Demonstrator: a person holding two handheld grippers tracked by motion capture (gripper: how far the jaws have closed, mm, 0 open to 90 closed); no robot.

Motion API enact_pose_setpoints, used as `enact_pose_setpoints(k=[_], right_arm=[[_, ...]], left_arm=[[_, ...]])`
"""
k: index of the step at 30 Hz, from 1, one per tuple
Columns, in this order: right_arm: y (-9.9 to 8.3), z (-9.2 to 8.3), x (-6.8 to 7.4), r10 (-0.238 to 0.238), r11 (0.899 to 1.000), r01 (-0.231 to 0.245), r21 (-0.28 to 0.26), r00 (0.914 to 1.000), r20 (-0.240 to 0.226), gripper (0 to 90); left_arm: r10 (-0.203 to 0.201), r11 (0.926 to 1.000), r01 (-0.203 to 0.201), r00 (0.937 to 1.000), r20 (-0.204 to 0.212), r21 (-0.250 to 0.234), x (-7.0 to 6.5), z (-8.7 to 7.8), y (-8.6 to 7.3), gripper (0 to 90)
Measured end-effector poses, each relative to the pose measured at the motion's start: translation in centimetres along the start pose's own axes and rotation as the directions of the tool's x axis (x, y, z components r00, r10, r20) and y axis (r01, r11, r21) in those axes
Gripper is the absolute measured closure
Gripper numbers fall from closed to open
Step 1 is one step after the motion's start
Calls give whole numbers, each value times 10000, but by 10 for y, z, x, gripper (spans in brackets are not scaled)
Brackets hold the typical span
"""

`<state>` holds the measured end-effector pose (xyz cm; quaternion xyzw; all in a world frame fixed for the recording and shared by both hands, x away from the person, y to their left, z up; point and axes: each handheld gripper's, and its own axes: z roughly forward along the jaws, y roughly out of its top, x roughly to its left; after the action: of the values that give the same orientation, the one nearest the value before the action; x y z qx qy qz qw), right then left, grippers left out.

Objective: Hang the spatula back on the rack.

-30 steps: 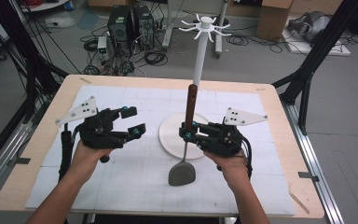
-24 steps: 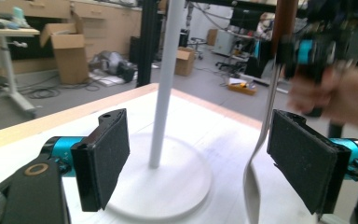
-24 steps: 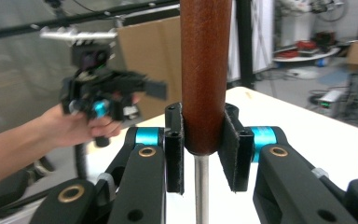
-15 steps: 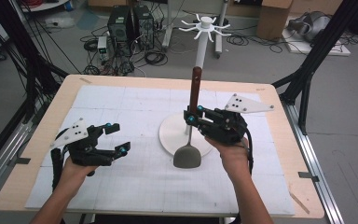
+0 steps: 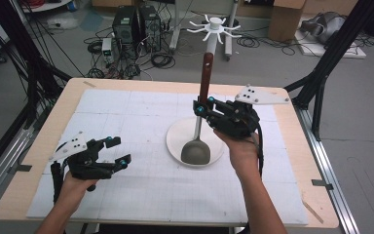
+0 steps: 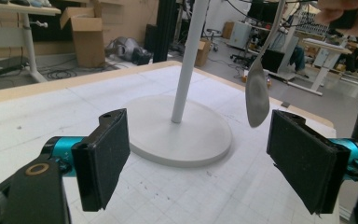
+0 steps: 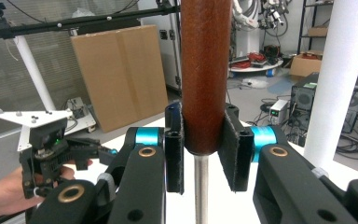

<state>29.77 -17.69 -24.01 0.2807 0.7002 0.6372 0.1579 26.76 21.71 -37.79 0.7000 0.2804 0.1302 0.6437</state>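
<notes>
A ladle with a brown wooden handle [image 5: 206,73] and a grey metal bowl [image 5: 196,152] hangs upright. My right gripper [image 5: 202,108] is shut on the lower end of the handle [image 7: 204,70], its pads [image 7: 175,154] pressing both sides. The bowl hangs over the front of the white stand's round base [image 5: 175,141], beside its pole [image 5: 215,44]. My left gripper [image 5: 117,151] sits low at the table's front left, open and holding nothing. In the left gripper view, the left gripper [image 6: 205,163] faces the base [image 6: 186,135], the pole [image 6: 189,60] and the ladle bowl [image 6: 256,95].
The stand's pole ends in a ring of white hooks [image 5: 214,23] above the table's far edge. The white gridded mat [image 5: 141,117] covers most of the wooden table. Black frame legs [image 5: 321,78] stand at the right, with computers and cables on the floor behind.
My right gripper has risen with the ladle, lifting its bowl off the mat to over the stand's base. My left gripper has sunk and drawn back toward the front left.
</notes>
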Motion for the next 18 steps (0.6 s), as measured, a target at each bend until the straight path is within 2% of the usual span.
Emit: enact_pose_setpoints(k=[6,18], right_arm=[[13,0,0,-237,9996,240,-154,9996,162,736],[26,-11,-14,-97,9999,98,-43,9997,241,736]], left_arm=[[-51,10000,51,10000,6,-8,1,-2,-1,216],[-85,10000,85,10000,-40,39,2,-2,-3,219]])
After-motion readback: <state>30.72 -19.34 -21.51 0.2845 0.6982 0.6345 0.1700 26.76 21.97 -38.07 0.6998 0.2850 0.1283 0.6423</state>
